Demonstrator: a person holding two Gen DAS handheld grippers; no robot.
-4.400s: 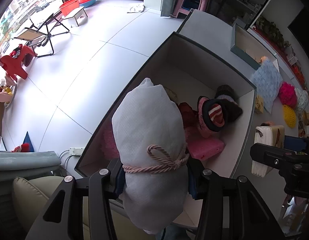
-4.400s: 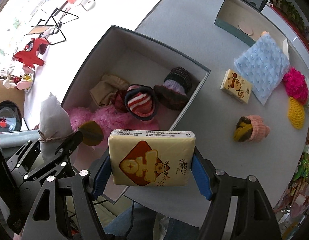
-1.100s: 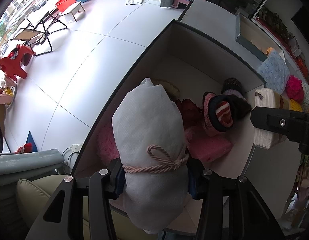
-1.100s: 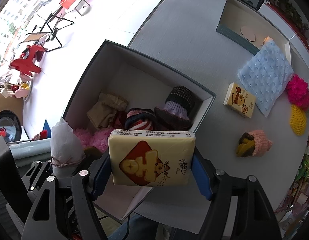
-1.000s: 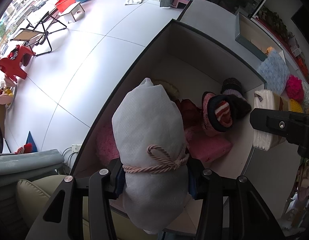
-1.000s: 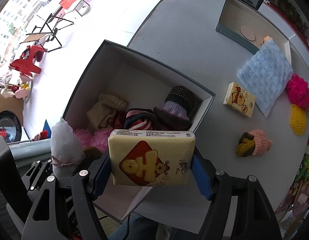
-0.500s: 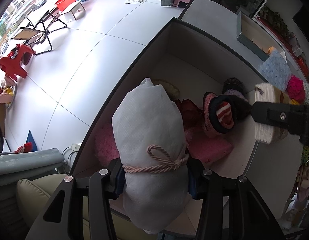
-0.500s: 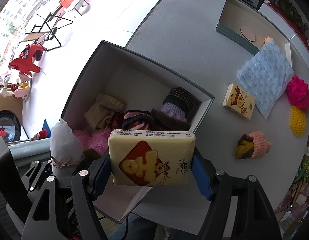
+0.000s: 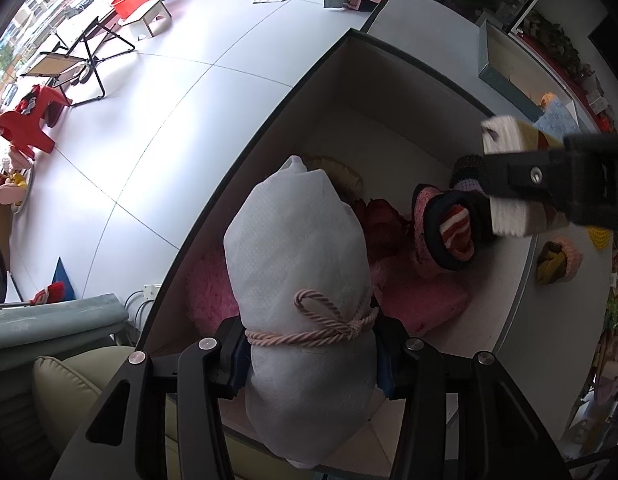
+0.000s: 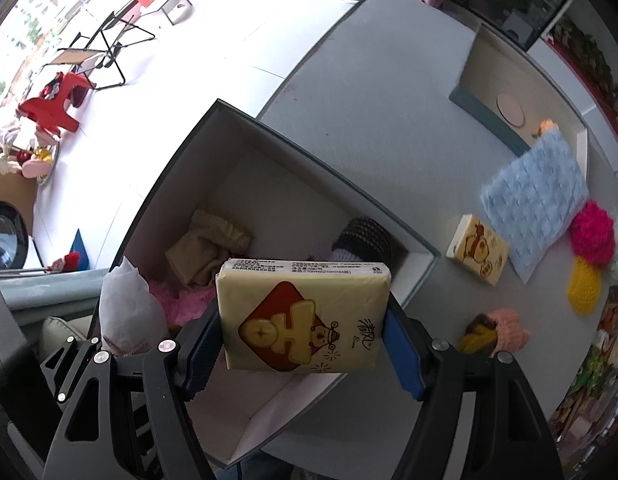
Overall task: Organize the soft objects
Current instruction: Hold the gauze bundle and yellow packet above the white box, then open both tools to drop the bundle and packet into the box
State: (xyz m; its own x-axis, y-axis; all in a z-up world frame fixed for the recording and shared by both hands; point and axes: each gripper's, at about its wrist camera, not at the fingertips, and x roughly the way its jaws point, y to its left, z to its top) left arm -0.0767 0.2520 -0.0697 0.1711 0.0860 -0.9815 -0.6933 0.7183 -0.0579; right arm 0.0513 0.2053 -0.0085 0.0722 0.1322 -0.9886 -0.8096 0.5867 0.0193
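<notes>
Since a second ago the right gripper [image 10: 303,354] has slid with its tissue pack [image 10: 303,316] from the table edge to over the box [image 10: 237,128]; in the left wrist view the pack [image 9: 509,178] now hangs above the box's right side, where before it sat outside the wall. The left gripper [image 9: 311,354] has not shifted.

The right gripper's blue pads [image 10: 401,354] are clamped on the two short ends of the yellow pack, which sits flat between them, printed face toward the camera, covering part of the box interior below. The left gripper is clenched on a white bag [image 9: 301,280] tied with a pink cord [image 9: 321,324]; the pads grip it at the cord, with the bag's top sticking out past the fingers over the box's near left corner and its bottom bulging back toward the camera.

Inside the box lie a pink fluffy piece [image 9: 209,292], a beige cloth [image 10: 207,248], a striped knit roll [image 9: 449,236] and a dark knit hat [image 10: 365,236]. On the table [image 10: 389,80] to the right, apart from the box, rest a second tissue pack [image 10: 479,250], a blue pad [image 10: 537,196], a magenta pompom [image 10: 593,234], a yellow knit [image 10: 585,286] and a pink-and-yellow knit [image 10: 497,332].
</notes>
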